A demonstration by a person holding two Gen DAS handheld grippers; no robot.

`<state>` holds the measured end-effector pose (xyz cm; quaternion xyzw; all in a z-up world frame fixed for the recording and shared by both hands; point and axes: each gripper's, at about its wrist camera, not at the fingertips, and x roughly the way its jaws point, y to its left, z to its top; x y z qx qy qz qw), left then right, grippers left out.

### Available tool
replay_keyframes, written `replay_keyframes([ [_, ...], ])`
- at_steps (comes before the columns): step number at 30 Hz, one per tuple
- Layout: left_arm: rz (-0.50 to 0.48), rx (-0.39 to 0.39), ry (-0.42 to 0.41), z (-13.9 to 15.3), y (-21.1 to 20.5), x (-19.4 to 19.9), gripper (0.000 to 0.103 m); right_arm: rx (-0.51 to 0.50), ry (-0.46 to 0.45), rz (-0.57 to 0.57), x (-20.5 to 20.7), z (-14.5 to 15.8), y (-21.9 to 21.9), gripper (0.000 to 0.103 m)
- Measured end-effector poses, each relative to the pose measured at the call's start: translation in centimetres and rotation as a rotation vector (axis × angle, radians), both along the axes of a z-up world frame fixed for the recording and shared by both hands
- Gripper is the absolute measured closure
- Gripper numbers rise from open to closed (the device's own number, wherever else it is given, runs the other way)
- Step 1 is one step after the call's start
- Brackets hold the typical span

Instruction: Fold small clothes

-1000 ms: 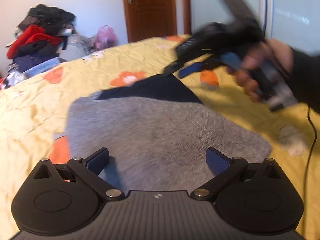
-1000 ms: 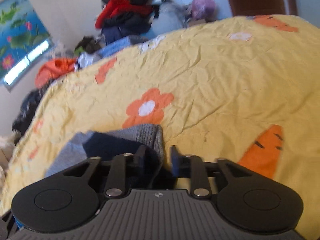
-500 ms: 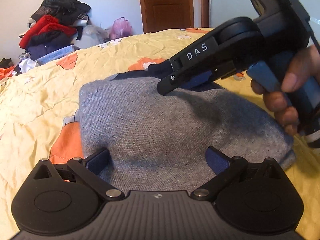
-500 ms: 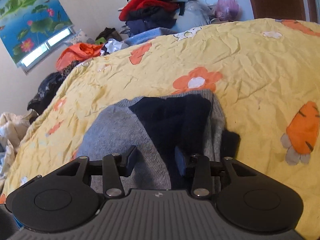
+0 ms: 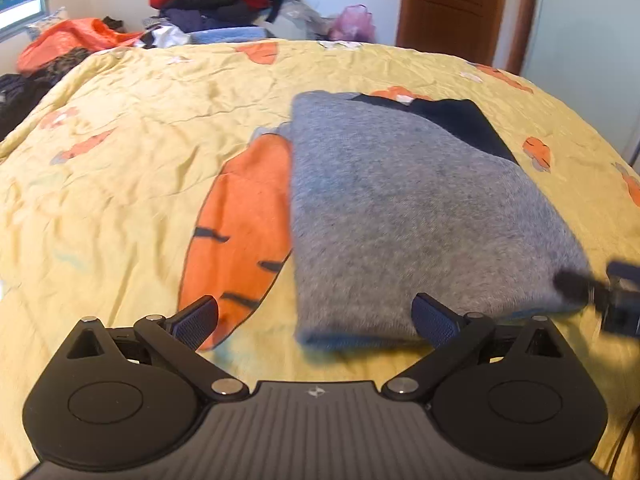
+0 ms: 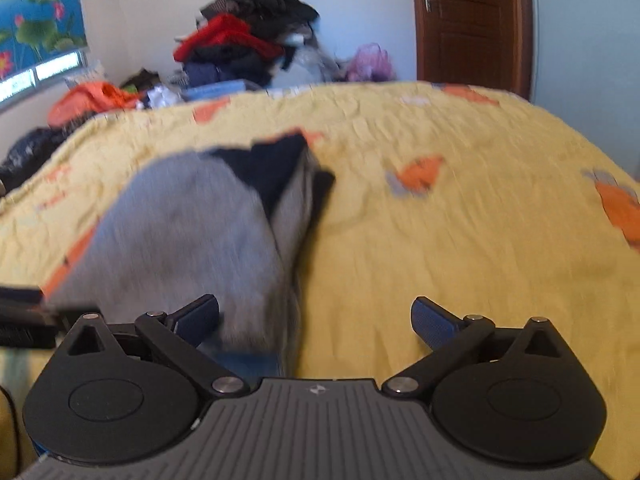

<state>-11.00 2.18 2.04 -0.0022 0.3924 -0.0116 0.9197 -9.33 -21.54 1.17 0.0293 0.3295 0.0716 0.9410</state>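
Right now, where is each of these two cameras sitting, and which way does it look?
Left wrist: rides the open left gripper, looking down over the grey sweater on the yellow bedspread.
Right wrist: rides the right gripper, jaws just opened, sweater at its left.
Shared: sweater, bedspread, clothes pile, door.

Black left gripper (image 5: 316, 322), 2 seemingly blue pads (image 5: 196, 320).

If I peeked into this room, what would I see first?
Probably the bright yellow bedspread with its big orange carrot, filling the middle of both views. A folded grey sweater with a dark navy part lies on it, right beside the carrot. Behind the bed, against the far wall, sits a messy heap of clothes with something red on top.
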Motion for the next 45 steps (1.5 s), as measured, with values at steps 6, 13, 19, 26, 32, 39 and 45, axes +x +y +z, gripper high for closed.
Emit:
replay_keyframes([
  [6, -0.017, 0.003, -0.054, 0.3, -0.2, -3.0, 0.000, -0.021, 0.000, -0.012, -3.0, -0.8, 0.7, 0.001],
  [13, -0.013, 0.085, -0.074, -1.9, -1.1, -3.6, 0.000, -0.091, 0.022, 0.005, -2.9, -1.2, 2.0, 0.000],
  [19, 0.055, 0.032, -0.074, -2.3, 0.5, -2.6, 0.000, -0.124, 0.000, -0.002, -2.9, -1.6, 2.7, 0.000],
  [26, 0.007, 0.027, -0.038, -2.1, 0.9, -2.1, 0.000, -0.126, 0.006, 0.000, -3.1, -1.6, 2.7, 0.000],
  [32, 0.000, 0.026, -0.074, -2.4, 0.9, -2.7, 0.000, -0.122, 0.004, 0.005, -2.9, -1.6, 2.6, 0.000],
  [39, -0.004, 0.025, -0.077, -2.5, 1.1, -2.5, 0.000, -0.121, -0.002, 0.004, -3.1, -1.7, 2.6, 0.000],
  [45, -0.004, 0.025, -0.077, -2.5, 1.1, -2.4, 0.000, -0.121, -0.002, 0.005, -3.1, -1.7, 2.6, 0.000],
])
